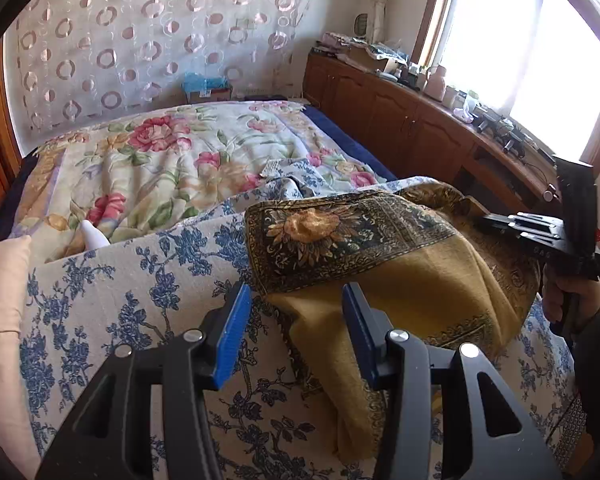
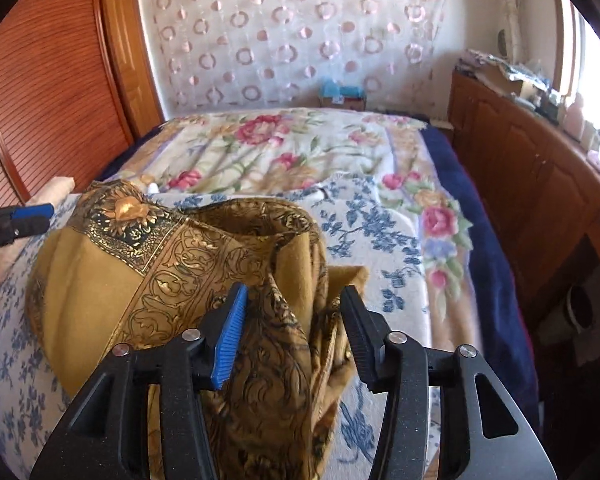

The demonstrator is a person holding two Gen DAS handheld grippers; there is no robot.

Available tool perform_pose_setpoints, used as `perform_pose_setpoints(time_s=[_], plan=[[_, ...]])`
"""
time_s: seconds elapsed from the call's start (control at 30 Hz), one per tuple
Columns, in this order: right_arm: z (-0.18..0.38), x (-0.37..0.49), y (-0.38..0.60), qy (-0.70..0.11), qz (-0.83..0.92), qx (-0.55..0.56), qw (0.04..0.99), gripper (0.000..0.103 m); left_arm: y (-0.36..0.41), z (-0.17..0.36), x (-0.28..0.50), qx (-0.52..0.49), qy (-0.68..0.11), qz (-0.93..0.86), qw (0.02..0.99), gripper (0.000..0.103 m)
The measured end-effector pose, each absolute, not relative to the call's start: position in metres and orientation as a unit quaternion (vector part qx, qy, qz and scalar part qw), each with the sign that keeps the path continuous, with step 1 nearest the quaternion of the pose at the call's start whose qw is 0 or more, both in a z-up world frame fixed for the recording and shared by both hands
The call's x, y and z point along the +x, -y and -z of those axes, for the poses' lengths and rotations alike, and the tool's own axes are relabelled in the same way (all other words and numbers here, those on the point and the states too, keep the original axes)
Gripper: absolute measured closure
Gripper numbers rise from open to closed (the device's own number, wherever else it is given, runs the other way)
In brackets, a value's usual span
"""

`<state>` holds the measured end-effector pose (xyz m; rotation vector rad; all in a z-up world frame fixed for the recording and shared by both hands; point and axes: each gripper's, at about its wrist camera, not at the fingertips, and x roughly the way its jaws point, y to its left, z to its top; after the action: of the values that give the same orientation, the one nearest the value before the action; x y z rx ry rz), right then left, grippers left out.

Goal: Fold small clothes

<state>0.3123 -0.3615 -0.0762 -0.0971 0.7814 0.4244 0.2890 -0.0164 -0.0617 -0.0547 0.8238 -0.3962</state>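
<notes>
A mustard-yellow cloth (image 1: 400, 280) with a dark ornate border and a sunflower motif lies crumpled on a white sheet with blue flowers (image 1: 112, 312). My left gripper (image 1: 296, 320) is open, its jaws over the cloth's left edge, holding nothing. In the right wrist view the cloth (image 2: 180, 280) is bunched in a heap. My right gripper (image 2: 292, 328) is open, with a bunched fold of the cloth between its jaws. The right gripper also shows at the right of the left wrist view (image 1: 520, 228), and the left gripper at the left of the right wrist view (image 2: 32, 218).
A floral blanket (image 1: 160, 160) covers the bed beyond the sheet. A wooden cabinet (image 1: 420, 120) with clutter on top runs along the right under a bright window. A pink pillow (image 1: 0, 300) lies at the left. A wooden wardrobe (image 2: 40, 80) stands at the left.
</notes>
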Motion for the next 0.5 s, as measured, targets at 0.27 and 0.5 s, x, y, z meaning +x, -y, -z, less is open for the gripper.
perform_pose_setpoints(time_s=[0.27, 0.5], plan=[[0.074, 0.315, 0.374, -0.363, -0.136, -0.044, 0.921, 0.100, 0.021, 0.070, 0.305, -0.024, -0.412, 0.189, 0.891, 0.057], [0.069, 0.315, 0.372, -0.363, -0.142, -0.042, 0.920, 0.098, 0.021, 0.078, 0.310, -0.024, -0.421, 0.190, 0.886, 0.057]])
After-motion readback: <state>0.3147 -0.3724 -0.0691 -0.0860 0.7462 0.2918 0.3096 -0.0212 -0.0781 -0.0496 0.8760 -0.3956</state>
